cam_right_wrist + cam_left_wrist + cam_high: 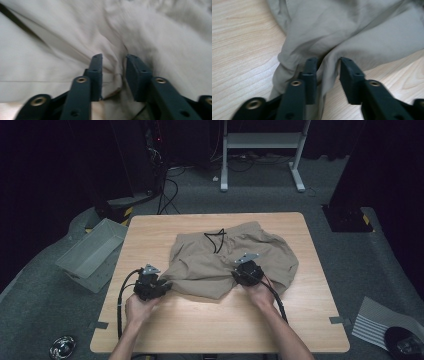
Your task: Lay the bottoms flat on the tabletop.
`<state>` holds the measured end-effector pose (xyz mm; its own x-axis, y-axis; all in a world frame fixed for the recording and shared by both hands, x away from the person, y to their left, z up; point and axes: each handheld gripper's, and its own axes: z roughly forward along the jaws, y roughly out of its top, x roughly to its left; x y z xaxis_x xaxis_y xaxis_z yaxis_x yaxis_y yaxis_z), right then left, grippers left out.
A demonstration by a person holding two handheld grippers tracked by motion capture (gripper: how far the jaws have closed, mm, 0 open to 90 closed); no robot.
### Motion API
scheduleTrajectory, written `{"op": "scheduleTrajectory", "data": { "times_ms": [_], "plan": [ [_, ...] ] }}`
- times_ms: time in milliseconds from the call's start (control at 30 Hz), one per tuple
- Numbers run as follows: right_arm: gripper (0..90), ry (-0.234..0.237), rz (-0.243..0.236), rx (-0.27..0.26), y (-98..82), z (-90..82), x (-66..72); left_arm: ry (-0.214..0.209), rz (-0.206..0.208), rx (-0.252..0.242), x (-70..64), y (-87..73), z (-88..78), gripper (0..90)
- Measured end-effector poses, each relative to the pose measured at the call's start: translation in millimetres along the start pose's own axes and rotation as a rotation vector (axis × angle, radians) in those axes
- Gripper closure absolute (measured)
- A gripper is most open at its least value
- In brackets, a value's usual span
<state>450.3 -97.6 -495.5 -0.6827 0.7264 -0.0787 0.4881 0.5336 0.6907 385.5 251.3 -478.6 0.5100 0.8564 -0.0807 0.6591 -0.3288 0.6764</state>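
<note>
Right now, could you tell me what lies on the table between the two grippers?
In the high view, the near edge of the tan shorts spans the stretch between the left gripper and the right gripper; nothing else lies there.

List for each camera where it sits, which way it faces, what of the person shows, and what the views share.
High view: above the person's side, looking forward and down on the light wooden table; both forearms, the left hand-held gripper and the right hand-held gripper show.
Left gripper view: rides the left hand-held gripper, looking along its black jaws at a bunched fabric edge.
Right gripper view: rides the right hand-held gripper, looking onto creased fabric.
Shared: the beige fabric shorts with a black drawstring.
</note>
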Motion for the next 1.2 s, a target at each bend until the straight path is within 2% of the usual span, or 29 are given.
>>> {"op": "scheduleTrajectory", "data": {
  "times_ms": [67,167,300,467,533,600,667,700,733,833,900,1000,1100,1167,1200],
  "plan": [
    [61.3,0.034,-0.038,-0.060,0.4,-13.1,11.9,-0.002,0.025,0.004,-2.5,2.1,0.9,63.8],
    [58.7,0.097,-0.111,-0.096,-1.6,-27.1,36.4,-0.016,0.039,0.018,-5.8,4.2,7.8,67.6],
    [54.1,0.187,-0.161,-0.091,-8.0,-25.5,62.9,-0.029,0.027,0.019,-5.0,5.9,17.6,78.4],
    [51.0,0.224,-0.203,-0.039,-13.3,-8.8,77.1,-0.026,-0.006,-0.008,0.0,6.4,17.6,86.0],
    [54.3,0.223,-0.229,-0.026,-13.9,-5.1,80.8,-0.029,-0.018,-0.016,1.5,6.5,16.7,86.5],
    [70.4,0.201,-0.260,-0.009,-14.0,-2.2,83.6,-0.034,-0.023,-0.021,2.6,7.0,16.0,86.6],
    [86.6,0.190,-0.277,0.002,-12.9,-0.6,82.8,-0.040,-0.025,-0.029,3.2,7.8,15.0,86.6],
    [88.7,0.180,-0.281,-0.002,-11.7,-1.4,81.4,-0.040,-0.031,-0.033,2.4,8.5,14.7,86.7],
    [89.2,0.174,-0.279,-0.008,-9.7,-2.7,79.6,-0.036,-0.016,-0.034,2.5,9.7,13.6,86.6],
    [89.7,0.164,-0.268,-0.039,-1.8,-10.4,73.2,-0.029,-0.007,-0.050,2.1,14.7,9.9,86.6],
    [89.7,0.169,-0.237,-0.058,4.5,-15.4,66.4,-0.019,0.000,-0.061,2.5,19.5,8.5,86.6],
    [89.6,0.153,-0.184,-0.077,16.8,-17.0,52.9,0.016,0.015,-0.068,3.6,27.5,13.3,85.8],
    [89.3,0.119,-0.156,-0.065,27.2,-8.3,43.1,0.045,0.013,-0.050,7.2,33.4,28.0,85.0],
    [89.1,0.085,-0.146,-0.021,31.3,4.7,38.3,0.047,-0.009,-0.031,10.9,33.5,40.0,83.7],
    [89.1,0.082,-0.135,0.006,31.7,12.9,36.0,0.043,-0.019,-0.015,12.5,32.6,45.2,83.2]
  ]
}}
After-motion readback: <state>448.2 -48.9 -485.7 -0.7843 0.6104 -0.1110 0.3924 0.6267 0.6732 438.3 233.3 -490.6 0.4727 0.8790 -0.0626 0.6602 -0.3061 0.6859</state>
